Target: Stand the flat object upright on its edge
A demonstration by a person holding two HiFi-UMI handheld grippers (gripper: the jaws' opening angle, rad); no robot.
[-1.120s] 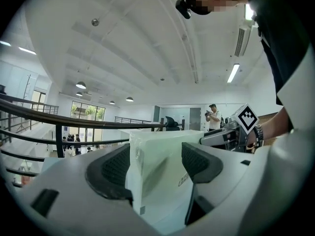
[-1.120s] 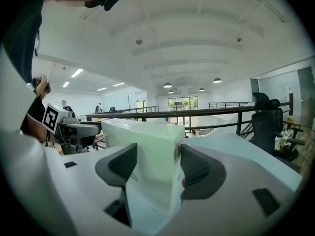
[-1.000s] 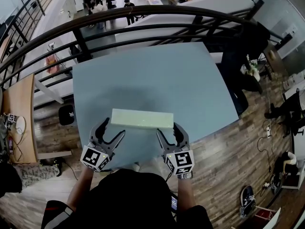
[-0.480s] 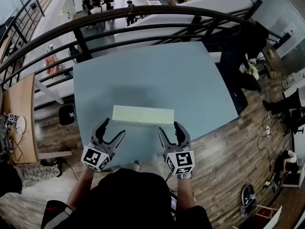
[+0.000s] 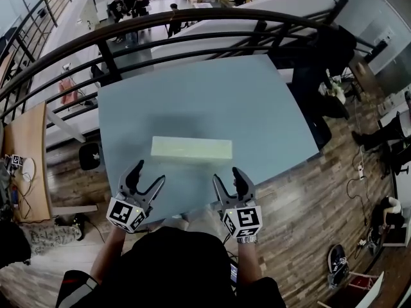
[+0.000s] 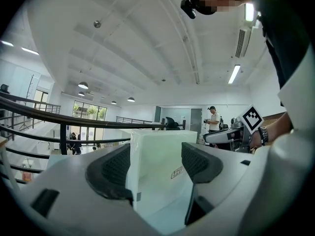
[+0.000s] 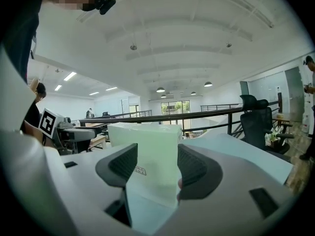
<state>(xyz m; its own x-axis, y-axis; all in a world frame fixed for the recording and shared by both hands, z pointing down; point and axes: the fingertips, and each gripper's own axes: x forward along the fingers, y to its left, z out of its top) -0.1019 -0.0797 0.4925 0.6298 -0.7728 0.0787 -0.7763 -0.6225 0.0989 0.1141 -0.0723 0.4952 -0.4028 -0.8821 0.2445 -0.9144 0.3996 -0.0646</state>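
- At the near left, the left gripper (image 5: 149,172) hangs over the near edge of the blue table (image 5: 192,88). Its jaws are spread wide and hold nothing. In the left gripper view its dark pads (image 6: 114,169) frame the left end of the box, but the head view shows a clear gap between them and it.
- Toward the middle of the table, just beyond both grippers, the pale green box (image 5: 191,149) appears to stand on one long, narrow edge already, rising tall in both gripper views. The uprighting looks done, and what seems left is only to check that the box stays steady.
- Its long axis runs left to right, roughly in line with the table's near edge. One broad face is turned toward the person, and the two ends point left and right.
- At the near right, the right gripper (image 5: 226,174) is likewise wide open and empty, near the box's right end but not touching it.
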